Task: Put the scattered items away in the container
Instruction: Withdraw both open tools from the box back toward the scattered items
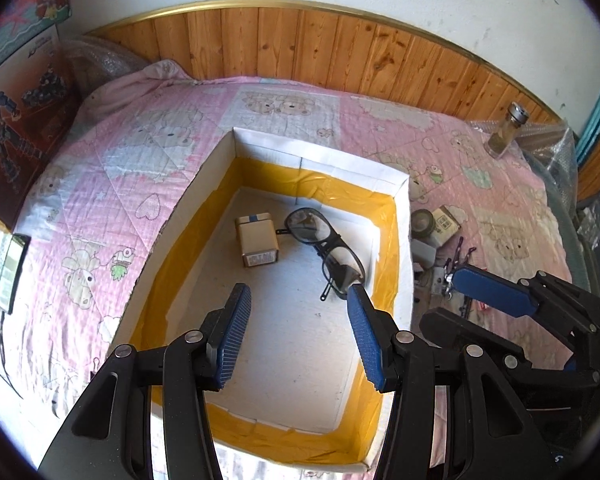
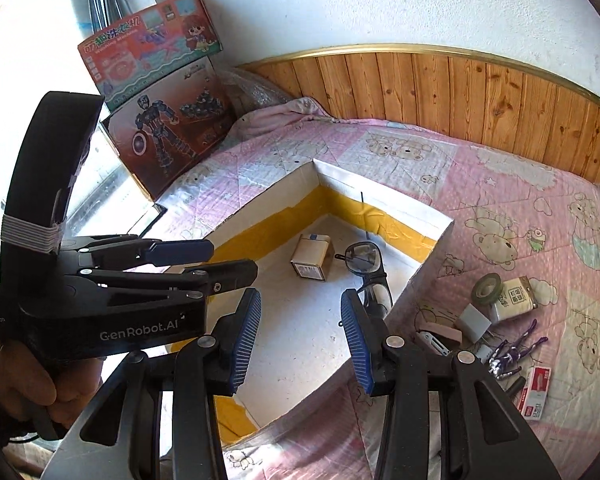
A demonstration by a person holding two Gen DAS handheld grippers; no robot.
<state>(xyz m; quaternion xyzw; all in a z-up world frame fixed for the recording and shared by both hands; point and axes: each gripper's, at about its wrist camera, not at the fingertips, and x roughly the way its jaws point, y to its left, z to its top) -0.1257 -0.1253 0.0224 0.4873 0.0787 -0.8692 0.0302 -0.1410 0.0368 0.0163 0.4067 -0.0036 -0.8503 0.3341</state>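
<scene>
Two handheld tongs hover over a bed covered by a pink cartoon quilt (image 1: 112,184). On the quilt sits the container (image 1: 404,216), a shallow white box lined with yellow tape. It already holds a small tan carton (image 1: 259,241) and a pair of dark-framed glasses (image 1: 324,246).

The left tongs (image 1: 298,328) point steeply down into the container, jaws wide apart with nothing between them. The right tongs (image 2: 300,338) hang over the container's near right corner, jaws apart at a middling width, also empty.

The items still to tidy lie in a loose cluster on the quilt just outside the container's right wall. In the right wrist view they sit at about three o'clock from the right tongs: a roll of tape (image 2: 487,285), a pale packet with a printed label (image 2: 518,298), a small white block (image 2: 475,322), a pink eraser-like bar (image 2: 444,334), a purple cord tangle (image 2: 514,354) and a red and white box (image 2: 536,394). The cluster's long axis runs from eleven o'clock down to five o'clock, roughly along the wall. The red and white box points the same way.

The right tongs look nearer the cluster, so the next pick probably falls to them. A glass jar (image 1: 507,131) stands well apart, toward the headboard.
</scene>
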